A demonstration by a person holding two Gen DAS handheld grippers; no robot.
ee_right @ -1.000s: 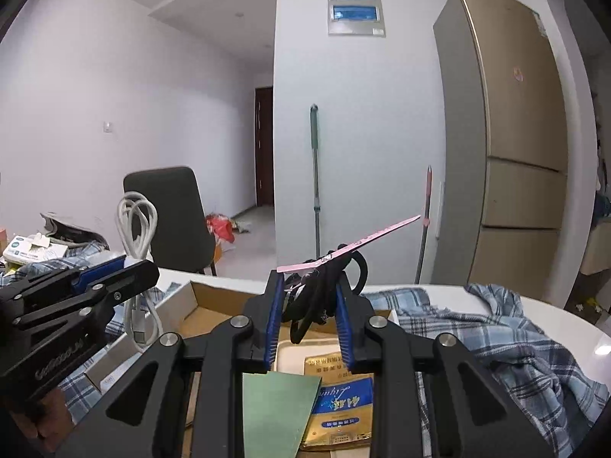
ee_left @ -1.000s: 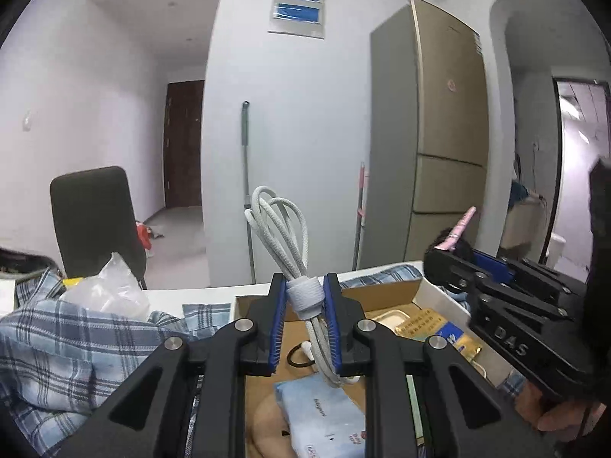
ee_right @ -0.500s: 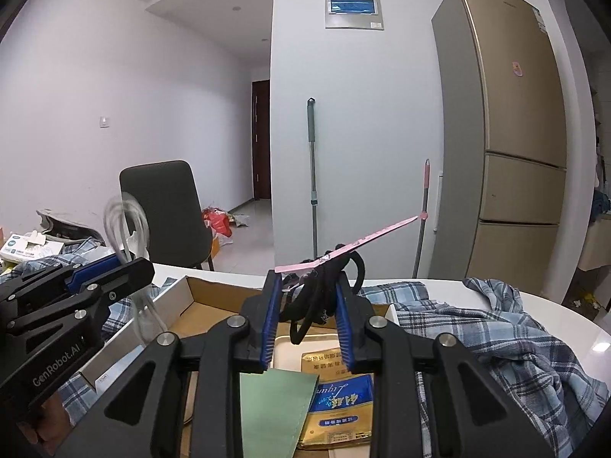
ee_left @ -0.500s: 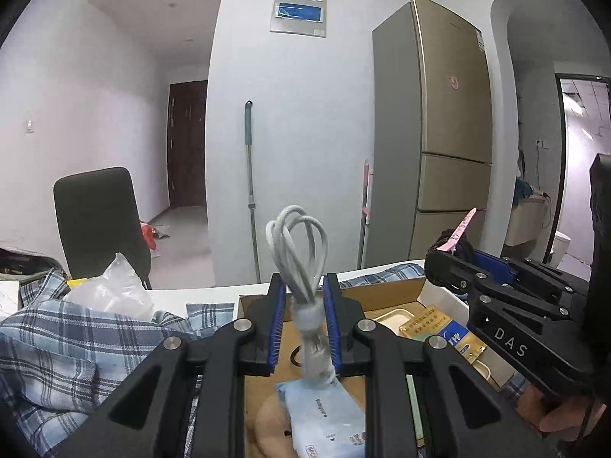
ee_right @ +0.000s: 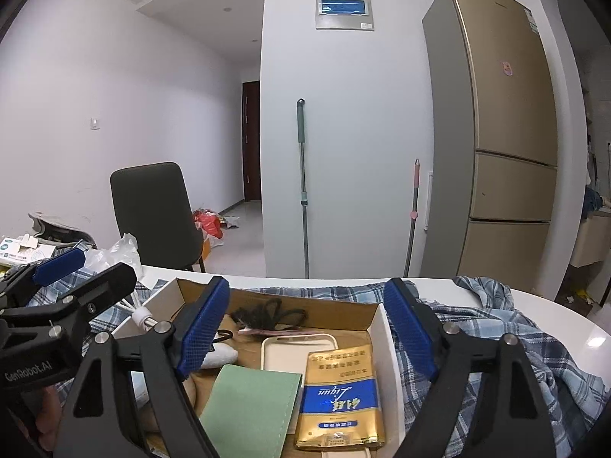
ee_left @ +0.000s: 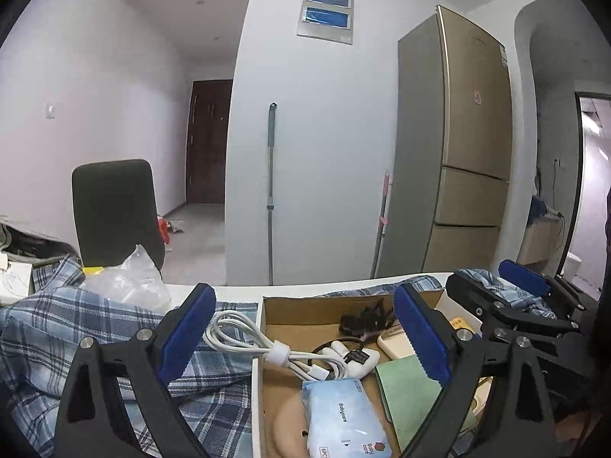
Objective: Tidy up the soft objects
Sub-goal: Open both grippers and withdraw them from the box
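My left gripper (ee_left: 301, 305) has its jaws opening wide, and nothing is pressed between its blue pads. Below it, a bundled white cable (ee_left: 267, 351) lies across the left wall of the cardboard box (ee_left: 313, 307), half on the plaid shirt (ee_left: 57, 332). My right gripper (ee_right: 307, 290) is also opening, with its pads bare. A tangle of black hair ties with a pink tag (ee_right: 267, 313) rests at the back of the box (ee_right: 336, 305), also seen as the black hair ties (ee_left: 366, 320) from the left wrist.
The box holds a blue wipes pack (ee_left: 343, 416), a green pouch (ee_right: 252, 408), a gold packet (ee_right: 340, 400) and a cream tray (ee_right: 290, 351). A plastic bag (ee_left: 126, 282) sits on the shirt. A dark chair (ee_left: 114, 210) stands behind the table.
Both grippers went from shut to wide open. The white cable dropped from the left pads onto the box edge. The black ties with the pink tag fell from the right pads into the box.
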